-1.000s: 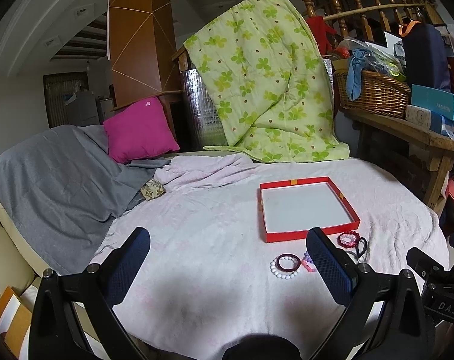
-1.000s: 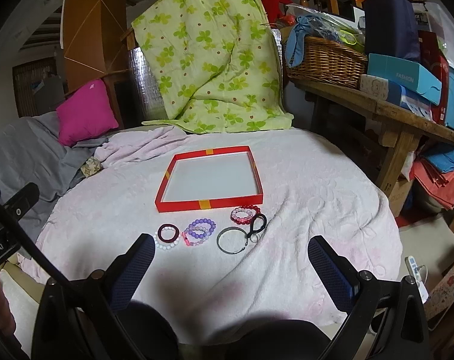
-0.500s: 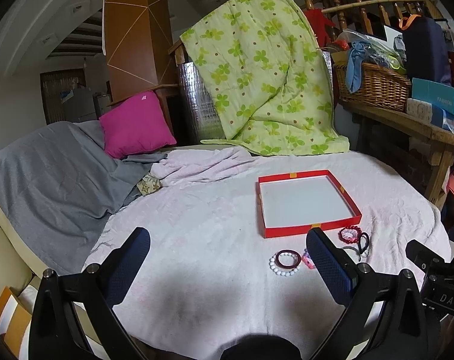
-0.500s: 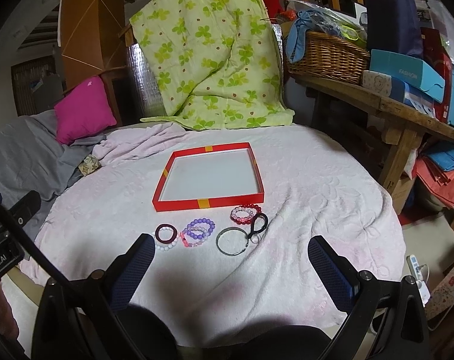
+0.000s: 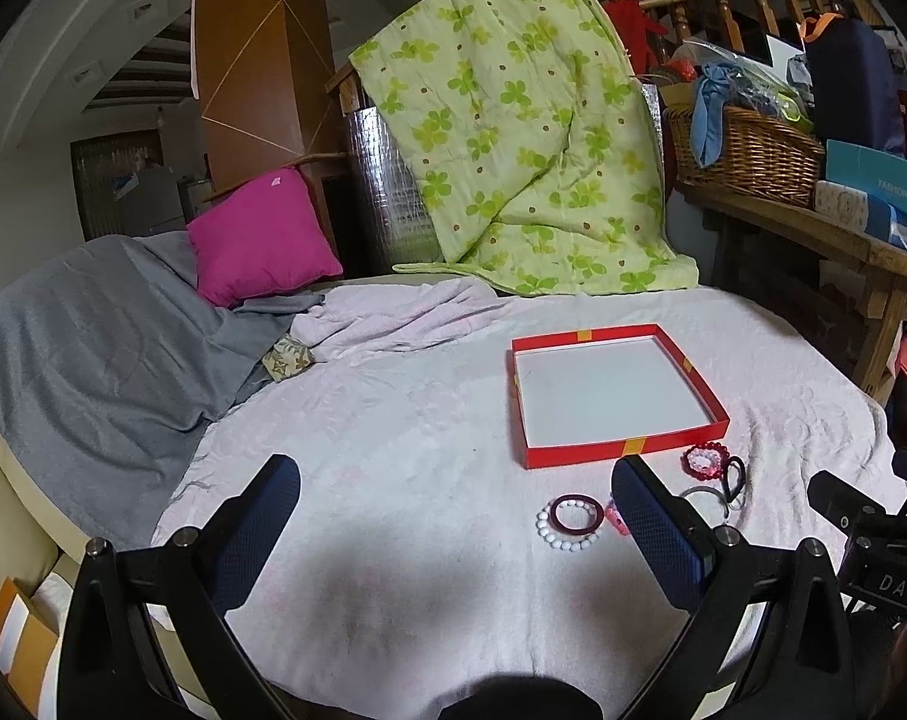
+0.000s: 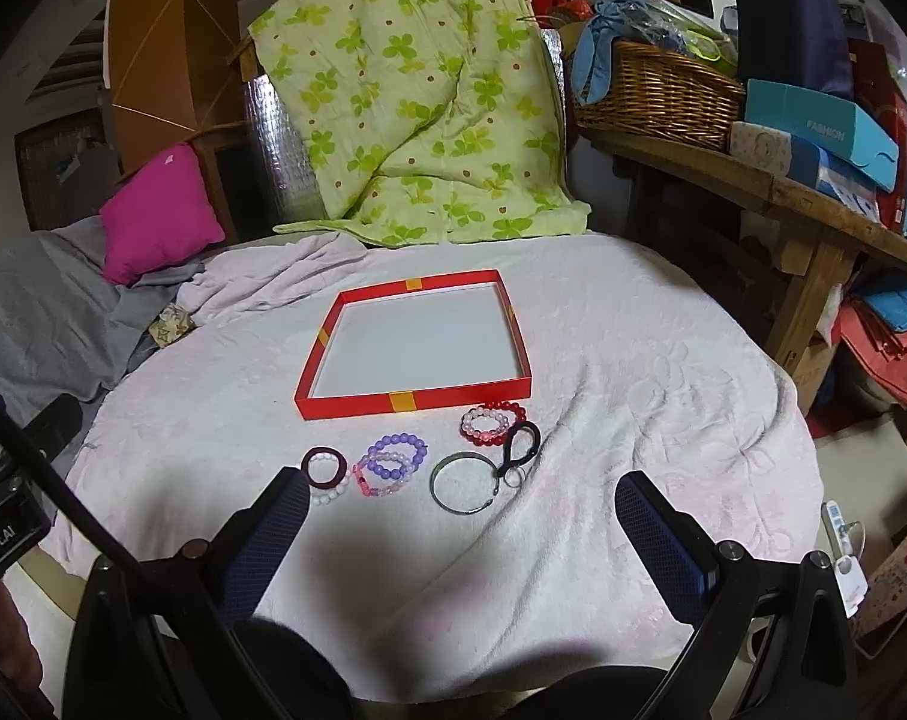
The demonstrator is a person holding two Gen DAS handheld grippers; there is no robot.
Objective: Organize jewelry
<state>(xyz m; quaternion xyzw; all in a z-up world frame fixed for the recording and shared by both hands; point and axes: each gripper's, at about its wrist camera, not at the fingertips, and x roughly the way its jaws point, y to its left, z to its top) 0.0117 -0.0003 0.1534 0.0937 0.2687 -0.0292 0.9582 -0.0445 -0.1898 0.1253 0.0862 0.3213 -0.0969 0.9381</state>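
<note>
A shallow red tray (image 6: 414, 400) (image 5: 621, 453) with a white floor lies empty on the pale pink cloth. In front of it lie several bracelets: a dark red ring on white beads (image 6: 324, 468) (image 5: 573, 515), purple and pink beads (image 6: 392, 461), a red and white pair (image 6: 490, 423) (image 5: 704, 458), a metal bangle (image 6: 462, 483) and a black clip (image 6: 518, 447). My right gripper (image 6: 462, 516) hangs open just short of the bangle. My left gripper (image 5: 453, 504) is open too, left of the jewelry, with its right finger hiding the purple beads.
A green flowered quilt (image 6: 417, 102) hangs at the back. A wooden bench (image 6: 771, 192) with a wicker basket (image 6: 657, 93) and boxes stands on the right. A grey blanket (image 5: 93, 348) and pink cushion (image 5: 261, 240) lie on the left.
Both grippers have drifted slightly forward and lower toward the table. Nothing on the cloth has moved and both stay open.
</note>
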